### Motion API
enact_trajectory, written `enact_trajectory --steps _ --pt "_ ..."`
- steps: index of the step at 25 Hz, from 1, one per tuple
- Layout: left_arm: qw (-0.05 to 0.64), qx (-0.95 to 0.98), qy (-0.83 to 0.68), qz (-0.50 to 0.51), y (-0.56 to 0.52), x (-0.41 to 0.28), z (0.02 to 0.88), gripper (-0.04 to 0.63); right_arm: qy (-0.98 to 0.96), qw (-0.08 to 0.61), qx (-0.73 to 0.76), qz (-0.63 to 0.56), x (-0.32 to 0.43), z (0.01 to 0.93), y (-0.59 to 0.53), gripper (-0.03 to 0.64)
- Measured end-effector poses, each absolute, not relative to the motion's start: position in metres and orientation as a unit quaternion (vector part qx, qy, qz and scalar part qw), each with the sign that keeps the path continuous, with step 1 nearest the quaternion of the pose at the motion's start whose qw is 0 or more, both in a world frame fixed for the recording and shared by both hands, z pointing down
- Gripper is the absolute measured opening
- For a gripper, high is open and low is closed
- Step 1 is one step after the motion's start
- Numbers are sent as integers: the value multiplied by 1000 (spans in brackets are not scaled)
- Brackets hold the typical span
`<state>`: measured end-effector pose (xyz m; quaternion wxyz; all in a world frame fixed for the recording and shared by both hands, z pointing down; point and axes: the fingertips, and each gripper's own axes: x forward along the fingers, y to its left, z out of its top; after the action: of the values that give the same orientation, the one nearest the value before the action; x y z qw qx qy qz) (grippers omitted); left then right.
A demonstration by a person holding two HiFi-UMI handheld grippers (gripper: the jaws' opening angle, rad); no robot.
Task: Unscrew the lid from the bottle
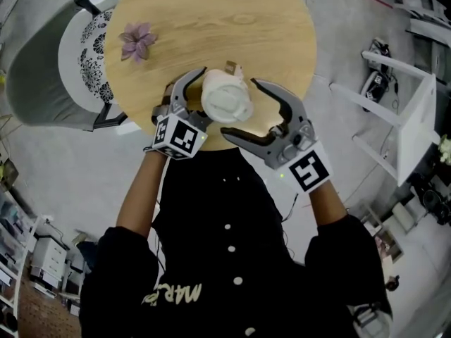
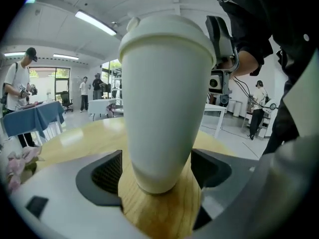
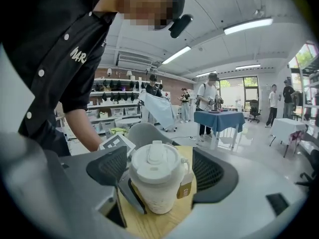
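A white bottle (image 1: 224,103) with a white lid (image 1: 229,94) and a small brown tag stands upright near the front edge of the round wooden table (image 1: 232,20). My left gripper (image 1: 206,96) is open around the bottle's lower body (image 2: 159,133); its pads (image 2: 105,174) sit close on either side with small gaps. My right gripper (image 1: 239,108) is open too, its fingertips flanking the bottle's right side. In the right gripper view the lid (image 3: 154,164) sits between the pads (image 3: 213,172) without touching them, and a left finger shows at the bottle's base.
A purple artificial flower (image 1: 137,41) lies on the table's left part. A grey chair (image 1: 42,69) with a lace cushion stands at the table's left. A white frame table (image 1: 405,111) is to the right. People stand in the background of both gripper views.
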<state>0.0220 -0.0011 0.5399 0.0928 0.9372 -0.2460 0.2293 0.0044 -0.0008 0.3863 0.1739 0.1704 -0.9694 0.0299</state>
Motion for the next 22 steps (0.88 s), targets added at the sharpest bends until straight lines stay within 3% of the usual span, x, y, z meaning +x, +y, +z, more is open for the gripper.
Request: enact_trajectory --steps 3,5,22 --pt "78 942 -234 229 -4 30 544 408 -970 174 167 29 0 391 -1 407" --pt "70 941 -240 228 -7 30 546 360 -970 178 166 25 -3 396 -2 414" --pt "61 948 -219 224 -3 31 549 358 -976 187 107 -5 -23 411 -5 459"
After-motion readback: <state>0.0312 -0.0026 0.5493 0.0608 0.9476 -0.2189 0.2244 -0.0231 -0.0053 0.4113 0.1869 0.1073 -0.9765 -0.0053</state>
